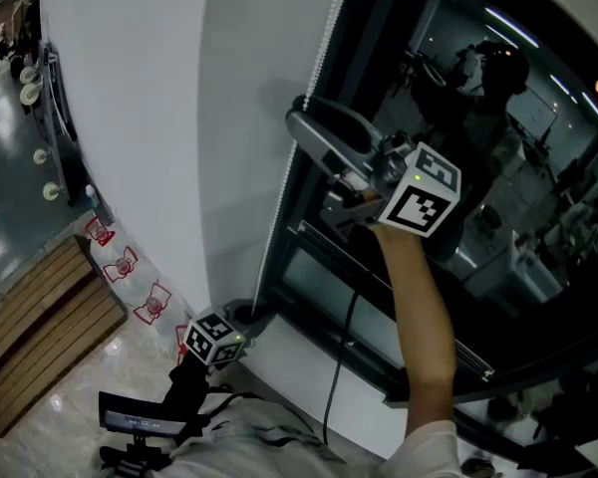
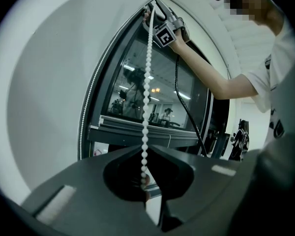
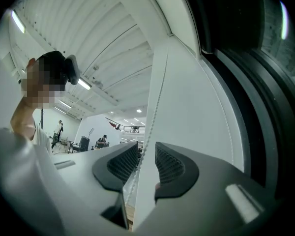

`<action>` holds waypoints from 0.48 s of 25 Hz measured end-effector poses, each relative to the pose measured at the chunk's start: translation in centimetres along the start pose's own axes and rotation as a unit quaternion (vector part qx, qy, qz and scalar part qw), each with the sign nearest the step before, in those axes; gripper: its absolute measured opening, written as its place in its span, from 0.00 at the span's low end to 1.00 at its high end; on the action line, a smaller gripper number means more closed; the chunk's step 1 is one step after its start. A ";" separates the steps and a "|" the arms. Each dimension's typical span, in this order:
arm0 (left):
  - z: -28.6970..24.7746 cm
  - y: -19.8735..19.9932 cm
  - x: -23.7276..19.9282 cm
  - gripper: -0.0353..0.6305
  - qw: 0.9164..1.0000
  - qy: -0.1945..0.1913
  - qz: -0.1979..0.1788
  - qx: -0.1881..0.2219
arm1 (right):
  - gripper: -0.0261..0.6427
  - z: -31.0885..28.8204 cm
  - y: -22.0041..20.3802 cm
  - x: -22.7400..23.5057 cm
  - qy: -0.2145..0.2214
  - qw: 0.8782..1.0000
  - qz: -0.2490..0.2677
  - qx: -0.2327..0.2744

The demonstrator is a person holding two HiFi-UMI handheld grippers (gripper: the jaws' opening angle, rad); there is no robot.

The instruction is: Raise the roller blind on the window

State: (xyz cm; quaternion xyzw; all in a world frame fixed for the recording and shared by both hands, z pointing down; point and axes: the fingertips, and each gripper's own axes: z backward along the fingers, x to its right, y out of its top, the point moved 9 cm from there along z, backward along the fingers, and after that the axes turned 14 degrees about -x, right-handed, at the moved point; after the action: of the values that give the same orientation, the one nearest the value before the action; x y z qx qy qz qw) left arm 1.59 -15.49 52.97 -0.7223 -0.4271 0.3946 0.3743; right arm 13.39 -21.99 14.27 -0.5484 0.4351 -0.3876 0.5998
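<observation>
Two claws work one bead chain that hangs beside the dark window. Our left gripper, held low, has its jaws pinched together on the chain, which runs straight up from its tips. Our right gripper sits high above it on an outstretched arm. Its jaws stand wide, and the chain passes up between the ribbed pads with neither pressing it. The window's dark frame lies just right of those parted jaws.

Dim, cool indoor light; heavy fisheye edge distortion.
</observation>
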 end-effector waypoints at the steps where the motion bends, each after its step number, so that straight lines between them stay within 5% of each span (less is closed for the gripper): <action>1: 0.0 0.0 0.0 0.05 1.000 0.000 0.000 0.000 | 0.19 0.1 0.4 0.0 0.000 1.000 0.001 0.005; 12: -0.1 -0.1 0.2 0.05 1.000 -0.003 0.002 -0.003 | 0.15 -0.1 4.7 1.2 -0.012 1.000 0.012 0.020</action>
State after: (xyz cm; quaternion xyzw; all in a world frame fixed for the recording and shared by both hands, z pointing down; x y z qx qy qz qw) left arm 1.74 -15.30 53.02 -0.7229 -0.4280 0.3961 0.3706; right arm 13.66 -22.68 9.47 -0.5362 0.4261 -0.3823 0.6202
